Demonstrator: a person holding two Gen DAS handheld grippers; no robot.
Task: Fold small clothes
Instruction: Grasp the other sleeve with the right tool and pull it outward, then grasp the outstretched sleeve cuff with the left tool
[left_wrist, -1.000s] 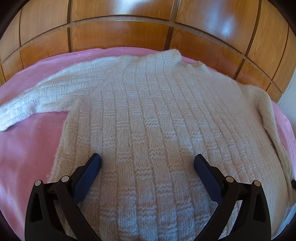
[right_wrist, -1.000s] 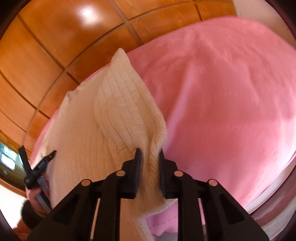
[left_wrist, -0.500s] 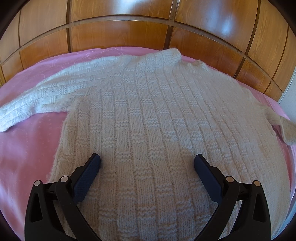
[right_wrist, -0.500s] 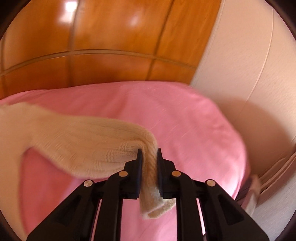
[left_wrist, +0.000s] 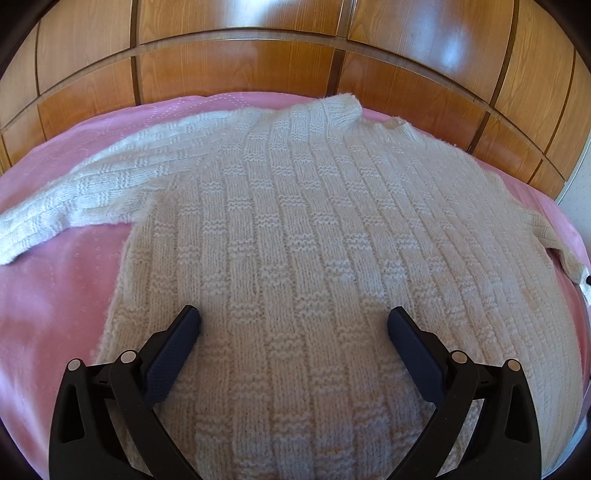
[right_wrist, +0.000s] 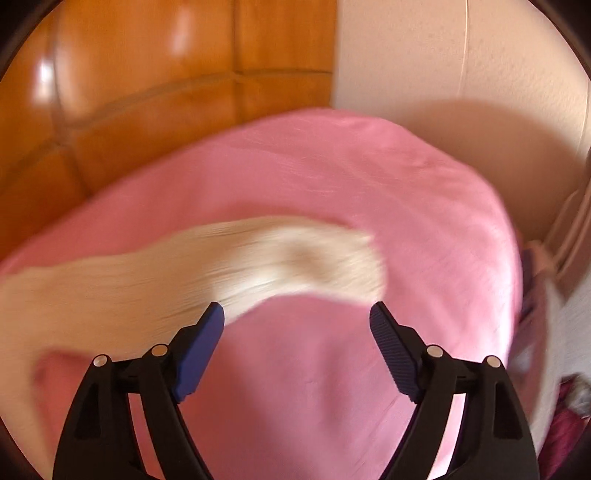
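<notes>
Sweater (left_wrist: 314, 236): cream knit, spread flat on the pink bed (left_wrist: 55, 295), wooden headboard (left_wrist: 236, 74) beyond.
Right sleeve (right_wrist: 258, 266): blurred, lying outstretched on pink bedding.
Left tongs (left_wrist: 293, 319): spread apart over the hem.
Right tongs (right_wrist: 297, 314): apart, empty.

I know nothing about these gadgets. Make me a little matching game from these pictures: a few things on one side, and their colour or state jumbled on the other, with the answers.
Things:
1. sweater
2. bedspread
3. headboard
4. right gripper

Descriptions:
A. glossy brown wood panels
B. fingers apart, holding nothing
C. cream knit, spread flat with sleeves out
D. pink, lying under the garment

Pairs: 1-C, 2-D, 3-A, 4-B
</notes>
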